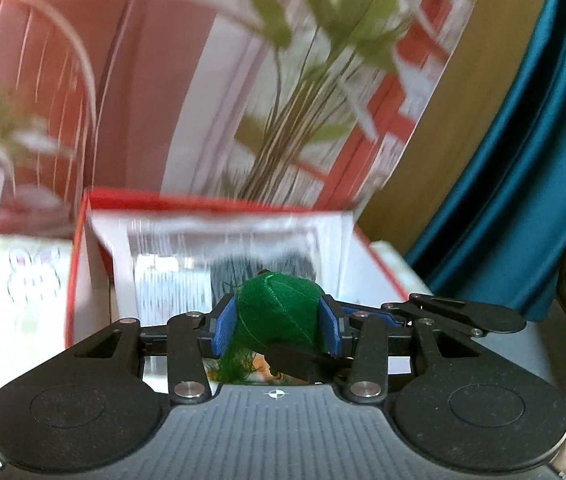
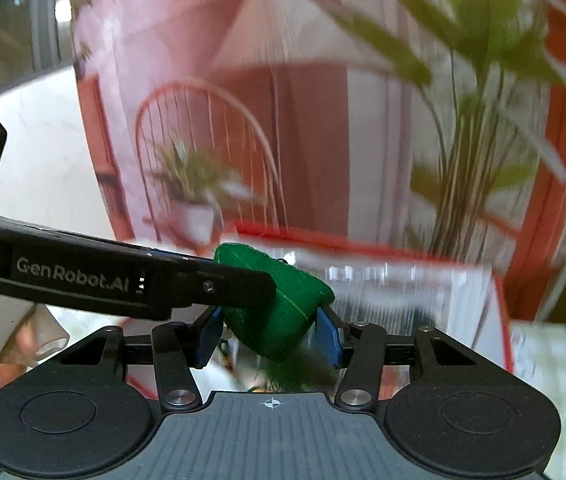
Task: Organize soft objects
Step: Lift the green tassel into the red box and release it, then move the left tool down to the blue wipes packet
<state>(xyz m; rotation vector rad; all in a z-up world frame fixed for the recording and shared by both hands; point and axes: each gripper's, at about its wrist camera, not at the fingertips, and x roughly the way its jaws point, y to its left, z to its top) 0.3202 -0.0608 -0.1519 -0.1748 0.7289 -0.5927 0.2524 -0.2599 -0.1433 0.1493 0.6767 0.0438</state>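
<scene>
A green soft fabric ball (image 1: 279, 312) with a fuzzy green tail sits between the blue pads of my left gripper (image 1: 278, 320), which is shut on it. The same green ball (image 2: 279, 312) also sits between the blue pads of my right gripper (image 2: 269, 330), which is shut on it too. The left gripper's black finger (image 2: 219, 284) crosses in from the left and presses on the ball in the right wrist view. Both grippers hold the ball above a red-rimmed white box (image 1: 219, 208), which also shows in the right wrist view (image 2: 363, 248).
A clear plastic insert (image 1: 219, 256) lines the box. A tall green plant (image 1: 295, 92) stands behind it, a small potted plant (image 2: 191, 200) under a red wire arch to the left. A teal curtain (image 1: 523, 140) hangs at right. The view is motion-blurred.
</scene>
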